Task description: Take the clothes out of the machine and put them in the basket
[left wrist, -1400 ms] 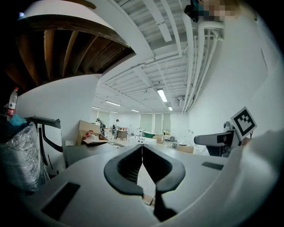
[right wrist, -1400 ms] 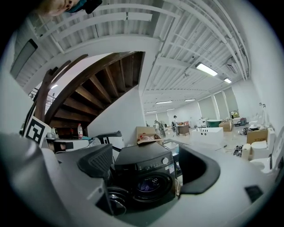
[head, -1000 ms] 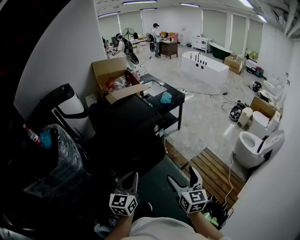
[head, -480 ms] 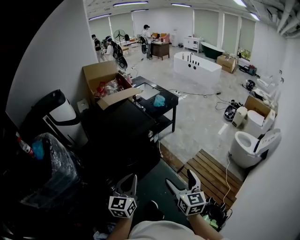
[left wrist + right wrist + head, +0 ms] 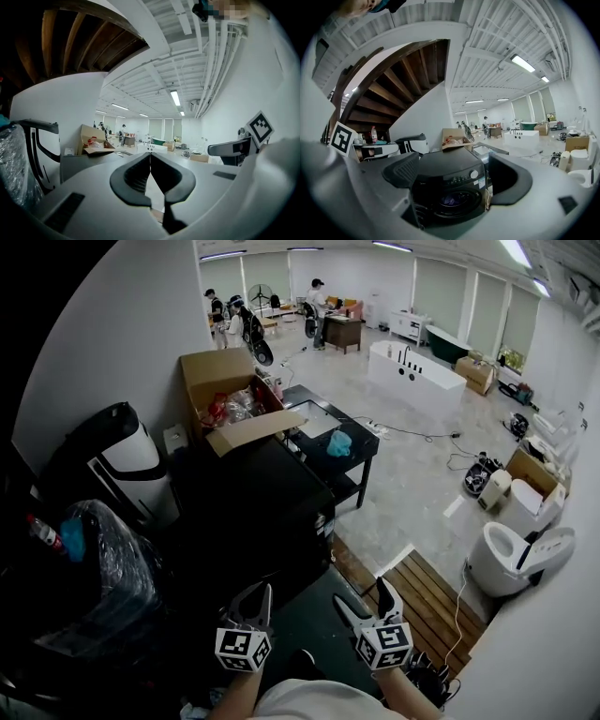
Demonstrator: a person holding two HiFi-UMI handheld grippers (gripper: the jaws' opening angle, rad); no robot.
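A black front-loading washing machine [image 5: 258, 512] stands ahead of me, its round door [image 5: 454, 199] closed; behind the glass I see only a dim bluish shape. My left gripper [image 5: 255, 596] hovers low in front of the machine with its jaws touching and nothing in them [image 5: 150, 157]. My right gripper [image 5: 363, 596] floats beside it, open and empty [image 5: 457, 174], and frames the machine's front between its fingers. Neither touches the machine. No basket is clear in any view.
On top, behind the machine, sits an open cardboard box [image 5: 225, 395]. A black table [image 5: 328, 432] stands to its right, a plastic-wrapped bundle [image 5: 103, 568] to its left. A wooden platform [image 5: 427, 592] and toilets [image 5: 516, 554] are at the right. People [image 5: 319, 301] stand far back.
The head view has drifted a little. Both grippers hold about the same place before the machine, and their jaws have not changed.
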